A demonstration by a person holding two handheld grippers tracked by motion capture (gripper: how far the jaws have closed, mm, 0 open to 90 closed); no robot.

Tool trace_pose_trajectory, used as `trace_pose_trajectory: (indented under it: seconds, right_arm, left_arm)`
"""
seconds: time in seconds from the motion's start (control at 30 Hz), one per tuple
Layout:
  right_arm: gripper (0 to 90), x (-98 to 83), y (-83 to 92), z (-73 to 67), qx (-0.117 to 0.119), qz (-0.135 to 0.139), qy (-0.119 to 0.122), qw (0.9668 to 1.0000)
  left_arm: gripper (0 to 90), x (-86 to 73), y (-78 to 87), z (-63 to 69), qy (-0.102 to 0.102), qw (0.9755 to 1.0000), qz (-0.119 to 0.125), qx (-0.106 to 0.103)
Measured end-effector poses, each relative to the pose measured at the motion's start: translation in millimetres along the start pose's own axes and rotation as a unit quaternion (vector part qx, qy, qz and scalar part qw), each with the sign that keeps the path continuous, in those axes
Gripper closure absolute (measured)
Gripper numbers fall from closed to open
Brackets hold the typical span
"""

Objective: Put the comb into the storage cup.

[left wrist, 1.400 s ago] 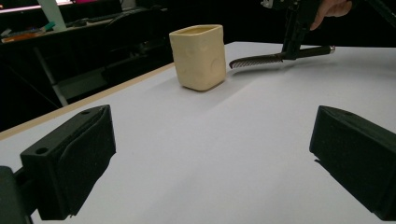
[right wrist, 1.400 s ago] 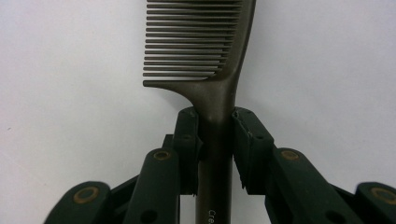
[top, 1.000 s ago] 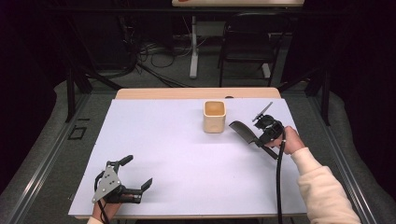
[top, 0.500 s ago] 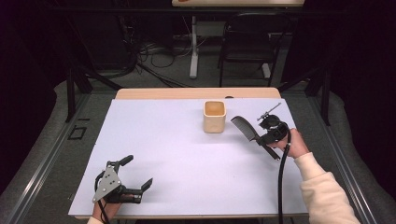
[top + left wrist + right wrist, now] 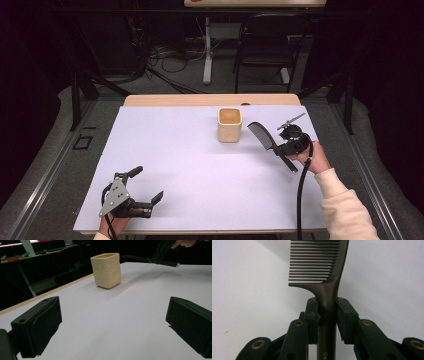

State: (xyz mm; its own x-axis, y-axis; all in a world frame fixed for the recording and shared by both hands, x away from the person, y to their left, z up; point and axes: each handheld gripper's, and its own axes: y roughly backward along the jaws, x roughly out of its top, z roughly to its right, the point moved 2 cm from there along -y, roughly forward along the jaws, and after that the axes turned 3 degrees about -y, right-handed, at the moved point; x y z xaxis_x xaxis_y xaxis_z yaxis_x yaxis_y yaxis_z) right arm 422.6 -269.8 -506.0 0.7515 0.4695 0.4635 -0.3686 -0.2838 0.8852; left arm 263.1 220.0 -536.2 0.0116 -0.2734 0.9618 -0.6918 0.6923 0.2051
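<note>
Your right gripper (image 5: 280, 145) clamps the handle of a black comb (image 5: 262, 135) and holds it above the counter (image 5: 200, 165), just right of the cream cup (image 5: 229, 124) (teeth end nearest it). Your left gripper (image 5: 148, 186) rests at the near left edge, jaws wide, holding nothing.

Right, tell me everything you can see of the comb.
The comb is dark, plastic by its look, with one row of fine teeth on a curved spine and a long straight handle that bears pale lettering. The right gripper is shut on the handle just below the teeth. It is held above the white table, right of the cup and apart from it, teeth end toward the cup.
</note>
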Motion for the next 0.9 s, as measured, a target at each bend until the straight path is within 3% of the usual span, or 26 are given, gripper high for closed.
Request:
trace_pose_trajectory:
  seconds: [0.4,0.9]
  right_arm:
    - [72.3,0.2,5.9,-6.0,0.002,0.056,0.000,0.9984]
    - [72.3,-0.7,7.6,-10.8,0.006,0.121,-0.005,0.9926]
  left_arm:
    - [0.3,-0.1,0.2,-0.2,0.000,1.0000,0.000,0.001]
    - [0.3,-0.3,-0.3,-0.3,0.000,1.0000,0.000,-0.001]
